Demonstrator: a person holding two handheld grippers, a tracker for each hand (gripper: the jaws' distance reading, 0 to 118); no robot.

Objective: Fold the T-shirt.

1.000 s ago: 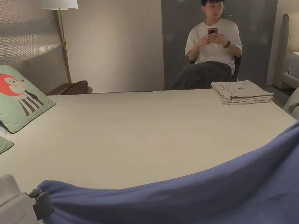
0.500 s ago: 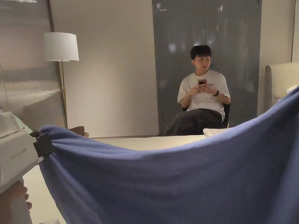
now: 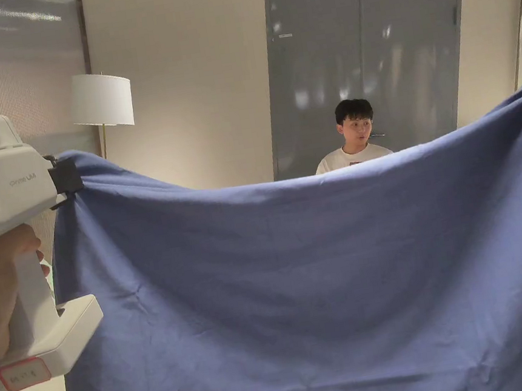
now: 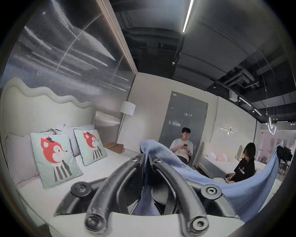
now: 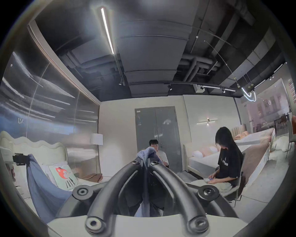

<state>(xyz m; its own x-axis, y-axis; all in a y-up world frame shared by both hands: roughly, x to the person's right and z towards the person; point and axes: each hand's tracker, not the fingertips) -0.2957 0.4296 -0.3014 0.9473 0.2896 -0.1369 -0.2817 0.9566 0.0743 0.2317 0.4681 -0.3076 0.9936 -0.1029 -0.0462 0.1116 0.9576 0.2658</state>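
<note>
Bed (image 4: pixel 102 170) sits below. T-shirt (image 3: pixel 304 284) looks light and limp, sagging between corners. Left gripper (image 4: pixel 146 158) and right gripper (image 5: pixel 145 160) each clamp a top corner; keep holding there.

Dim, warm indoor light, bright ceiling strip light (image 5: pixel 107 30), glare streaks on wall panel (image 4: pixel 67 64), fisheye-curved dark edges, soft focus

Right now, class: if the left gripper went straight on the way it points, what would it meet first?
Probably the seated person in the white shirt, past the shirt its jaws pinch; open air lies between, though depth is unclear.
</note>
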